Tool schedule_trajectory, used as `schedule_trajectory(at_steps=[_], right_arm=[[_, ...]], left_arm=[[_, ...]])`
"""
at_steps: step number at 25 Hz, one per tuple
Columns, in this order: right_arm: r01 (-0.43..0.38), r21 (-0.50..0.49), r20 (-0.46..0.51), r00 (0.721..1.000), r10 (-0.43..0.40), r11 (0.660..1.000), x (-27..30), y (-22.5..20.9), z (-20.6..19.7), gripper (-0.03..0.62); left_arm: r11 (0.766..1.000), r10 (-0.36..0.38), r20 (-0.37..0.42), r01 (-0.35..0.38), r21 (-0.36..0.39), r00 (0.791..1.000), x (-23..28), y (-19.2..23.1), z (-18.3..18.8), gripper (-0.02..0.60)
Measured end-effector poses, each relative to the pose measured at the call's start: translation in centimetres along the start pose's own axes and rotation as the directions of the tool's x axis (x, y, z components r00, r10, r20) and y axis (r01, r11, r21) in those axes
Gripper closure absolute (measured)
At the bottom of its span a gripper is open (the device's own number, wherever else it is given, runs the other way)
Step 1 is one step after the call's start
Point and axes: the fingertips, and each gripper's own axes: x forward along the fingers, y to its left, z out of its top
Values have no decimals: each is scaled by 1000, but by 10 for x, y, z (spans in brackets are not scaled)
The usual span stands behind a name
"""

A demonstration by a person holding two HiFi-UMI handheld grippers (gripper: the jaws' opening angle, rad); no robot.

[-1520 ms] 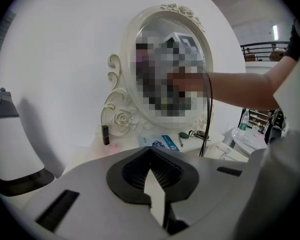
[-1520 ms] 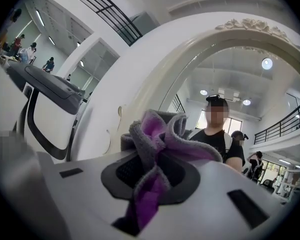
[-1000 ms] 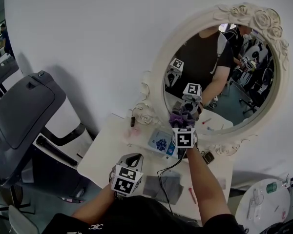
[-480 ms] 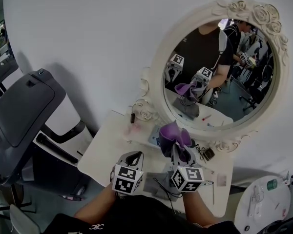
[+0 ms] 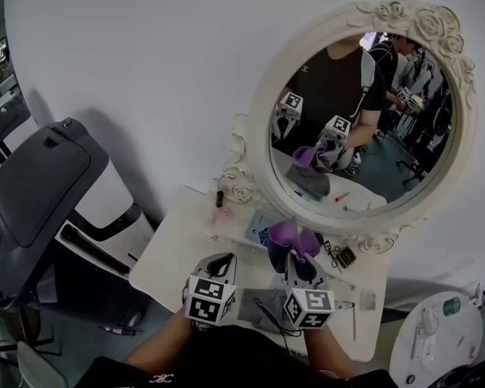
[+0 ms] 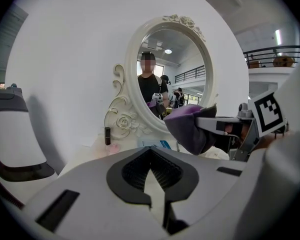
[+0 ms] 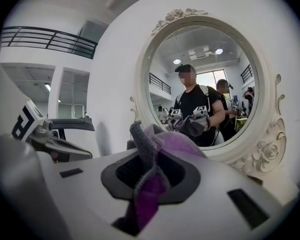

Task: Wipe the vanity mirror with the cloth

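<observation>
Right gripper (image 5: 294, 255): jaws clamped on the purple-and-grey cloth (image 5: 290, 234), which bunches up above the jaw tips. Left gripper (image 5: 217, 265): jaws closed together with nothing between them, low over the white table (image 5: 171, 253). The cloth is held above the tabletop, before the oval vanity mirror (image 5: 364, 111) and clear of its glass. The mirror stands upright at the table's rear.

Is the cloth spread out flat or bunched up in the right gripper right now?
Bunched up: the purple cloth sits crumpled in thick folds, pinched between the jaws of the right gripper, with a loose end sticking up.
</observation>
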Motion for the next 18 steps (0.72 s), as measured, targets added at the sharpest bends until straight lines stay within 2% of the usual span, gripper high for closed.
schedule_trajectory(at_steps=[7, 13, 18], right_arm=[[-51, 26, -29, 998, 52, 998, 1, 7, -10, 539], [-43, -61, -31, 999, 41, 997, 0, 9, -13, 539], [-49, -52, -40, 998, 47, 997, 6, 12, -16, 539]], left_arm=[[1000, -2, -9, 1, -13, 1000, 1, 2, -3, 580], [1000, 6, -17, -6, -20, 1000, 2, 9, -4, 580], [1000, -2, -24, 1, -16, 1000, 7, 6, -3, 580]])
